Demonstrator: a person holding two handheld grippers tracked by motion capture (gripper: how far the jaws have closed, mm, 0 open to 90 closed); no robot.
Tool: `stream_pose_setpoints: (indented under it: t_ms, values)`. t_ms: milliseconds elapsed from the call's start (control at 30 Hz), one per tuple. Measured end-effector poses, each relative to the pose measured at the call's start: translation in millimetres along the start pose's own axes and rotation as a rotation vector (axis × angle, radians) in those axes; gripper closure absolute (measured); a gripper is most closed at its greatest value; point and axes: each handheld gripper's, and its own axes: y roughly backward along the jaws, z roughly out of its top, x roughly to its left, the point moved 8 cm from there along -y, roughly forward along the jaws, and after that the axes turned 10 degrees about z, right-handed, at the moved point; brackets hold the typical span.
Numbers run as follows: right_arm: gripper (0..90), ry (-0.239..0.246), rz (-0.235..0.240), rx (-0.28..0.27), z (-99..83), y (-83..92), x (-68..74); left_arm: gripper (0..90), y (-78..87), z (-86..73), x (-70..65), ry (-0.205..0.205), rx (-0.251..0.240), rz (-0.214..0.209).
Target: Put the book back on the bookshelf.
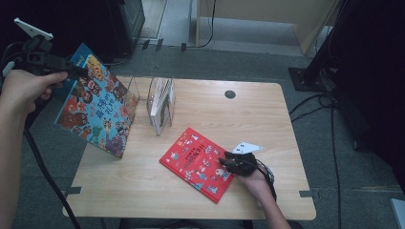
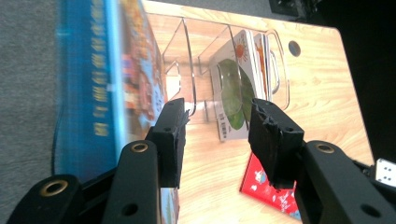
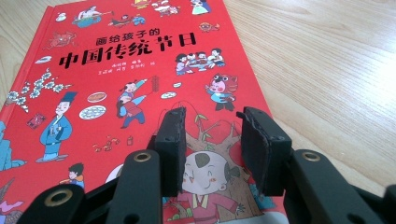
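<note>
Jaws of left gripper (image 2: 217, 135) stand apart, approx. half open, w/ nothing between the pads; the blue book (image 2: 112, 88) lies just outside the left-hand jaw in the left gripper view, its spine and cover blurred, and contact there cannot be confirmed. Per high view, left gripper (image 1: 71, 71) sits at the blue book's (image 1: 98, 107) upper corner; the book stands tilted at the table's (image 1: 267, 119) left edge, lower corner near the tabletop, and whether it rests on the wood or overhangs cannot be told. Fingertips of that gripper are dark against the dark background and hard to make out. Left hand (image 1: 26, 88) and forearm are cut off at frame left. Jaws of right gripper (image 3: 212, 140) also stand approx. half open, nothing clamped; they hover over or rest on the red book (image 3: 116, 93), touch not resolvable. Red book (image 1: 198, 162) lies flat on the table, front centre, cover up; its near edge is cut off in the right gripper view. Right gripper (image 1: 229, 162) in the high view is a dark mass at the book's right edge, jaws not separable there. Clear rack (image 1: 160, 102) stands behind, holding upright books (image 2: 238, 79); its transparent walls are faint, so compartment count is uncertain.
</note>
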Motion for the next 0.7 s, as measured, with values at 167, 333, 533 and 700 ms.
stream_pose_setpoints:
  t_ms: [167,333,533,700]
  values:
    - [60.4,-0.004,0.005,0.001,-1.7,6.2,-0.2,56.0,-5.7,-13.9,-13.3,-0.038,0.0,-0.034]
    - [60.8,0.0,-0.009,-0.021,-5.3,19.3,-3.8,56.0,-12.1,-32.6,-26.1,-0.08,-0.003,-0.057]
    - [60.8,-0.009,-0.019,-0.017,-12.9,29.0,-7.7,54.4,-22.7,-52.5,-36.7,-0.109,0.004,-0.064]
    - [61.5,0.005,-0.024,-0.004,-21.5,35.5,-9.4,56.3,-37.5,-66.1,-42.5,-0.127,0.004,-0.079]
